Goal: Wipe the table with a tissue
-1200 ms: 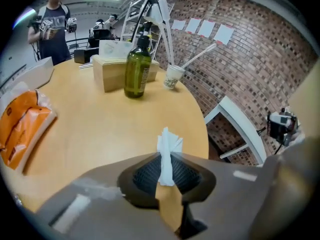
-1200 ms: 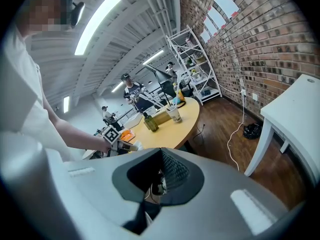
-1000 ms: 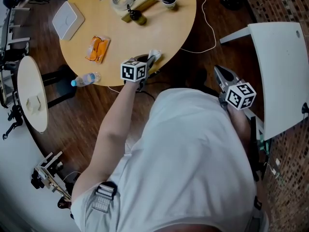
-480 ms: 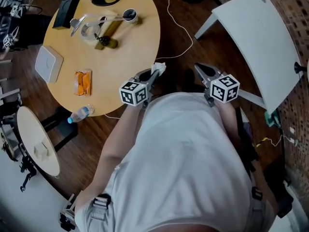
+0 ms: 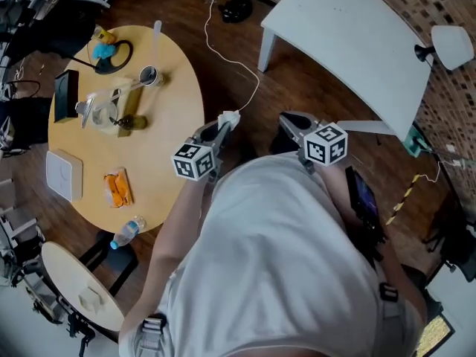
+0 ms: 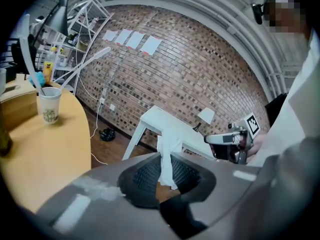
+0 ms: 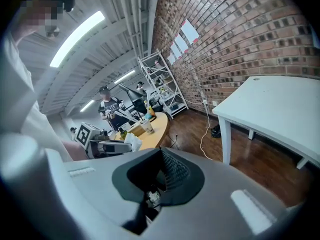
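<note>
**Tissue aloft, off the worktop**
Our left tongs (image 5: 220,128) clamp the tissue (image 5: 230,117) beyond the worktop's (image 5: 167,162) right edge; our right tongs (image 5: 291,123) sit together, empty. So little paper is pinched that we judge wiping pressure could tear it loose.

The left gripper (image 5: 220,130) is held out before the chest on a bent left arm (image 5: 172,222), its jaws clamped on a tissue (image 5: 230,117). The right gripper (image 5: 291,123) is near it, level with it, and both tilt slightly downward. Its jaws look closed and empty.
</note>
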Demonstrator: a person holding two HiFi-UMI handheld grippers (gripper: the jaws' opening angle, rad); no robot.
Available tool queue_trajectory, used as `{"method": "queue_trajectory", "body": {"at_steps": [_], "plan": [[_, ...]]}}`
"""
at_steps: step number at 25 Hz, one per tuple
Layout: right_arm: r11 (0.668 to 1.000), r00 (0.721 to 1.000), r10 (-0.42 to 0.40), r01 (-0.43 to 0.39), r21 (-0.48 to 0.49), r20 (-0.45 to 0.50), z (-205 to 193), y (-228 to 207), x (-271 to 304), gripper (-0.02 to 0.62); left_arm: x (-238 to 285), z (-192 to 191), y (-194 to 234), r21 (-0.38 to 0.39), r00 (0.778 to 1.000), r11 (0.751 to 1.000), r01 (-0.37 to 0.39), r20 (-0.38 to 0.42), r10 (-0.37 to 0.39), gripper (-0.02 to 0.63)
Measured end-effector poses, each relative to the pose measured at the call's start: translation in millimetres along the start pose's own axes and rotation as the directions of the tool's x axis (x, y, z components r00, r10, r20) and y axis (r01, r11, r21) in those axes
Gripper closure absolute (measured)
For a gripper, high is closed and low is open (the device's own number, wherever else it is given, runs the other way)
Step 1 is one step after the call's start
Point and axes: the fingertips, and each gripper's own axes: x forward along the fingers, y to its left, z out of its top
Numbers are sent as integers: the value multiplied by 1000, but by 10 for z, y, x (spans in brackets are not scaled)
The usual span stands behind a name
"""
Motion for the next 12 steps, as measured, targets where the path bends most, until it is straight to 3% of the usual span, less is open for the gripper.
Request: {"method": "queue_trajectory", "body": {"at_steps": [7, 12], "plan": [[999, 999, -16, 15, 30, 51, 200, -343, -66, 588, 387, 197, -108, -15, 999, 999, 30, -31, -31, 548], [996, 995, -65, 60, 70, 73, 337, -906, -402, 588, 987, 437, -373, 18, 996, 997, 69, -66, -68, 548]]}}
